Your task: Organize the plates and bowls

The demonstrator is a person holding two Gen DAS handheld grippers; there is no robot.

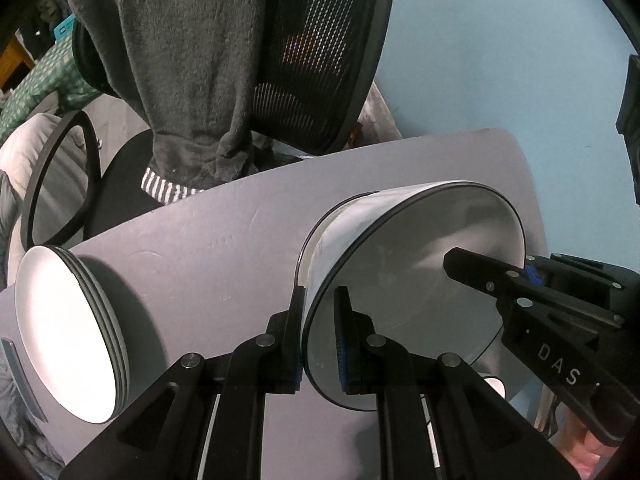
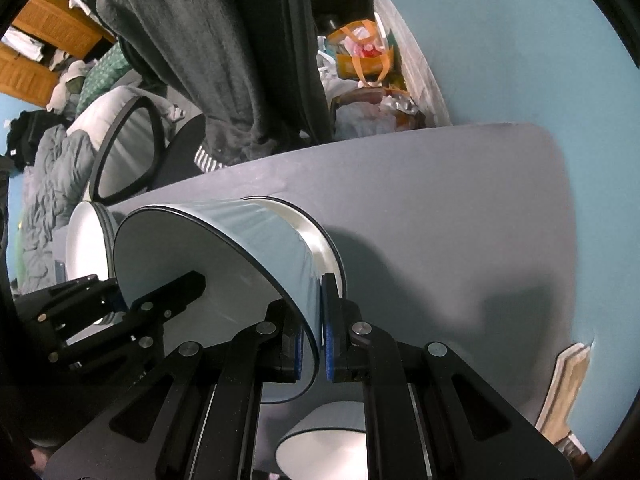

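Both grippers hold one white bowl (image 1: 400, 280) with a dark rim above the grey table (image 1: 208, 240). My left gripper (image 1: 318, 336) is shut on the bowl's near left rim. My right gripper (image 2: 311, 344) is shut on the opposite rim of the same bowl (image 2: 224, 256); its finger (image 1: 480, 274) reaches inside the bowl in the left wrist view. The bowl sits over a white plate or second bowl (image 2: 320, 236) whose rim shows behind it. A stack of white plates (image 1: 68, 332) stands on the table's left side and also shows in the right wrist view (image 2: 86, 240).
Another white bowl (image 2: 324, 440) sits below my right gripper. A black mesh office chair (image 1: 320, 52) draped with a dark grey towel (image 1: 188, 60) stands behind the table. A light blue wall (image 2: 520, 40) lies to the right. Bags and clutter (image 2: 360, 60) sit beyond the table's far edge.
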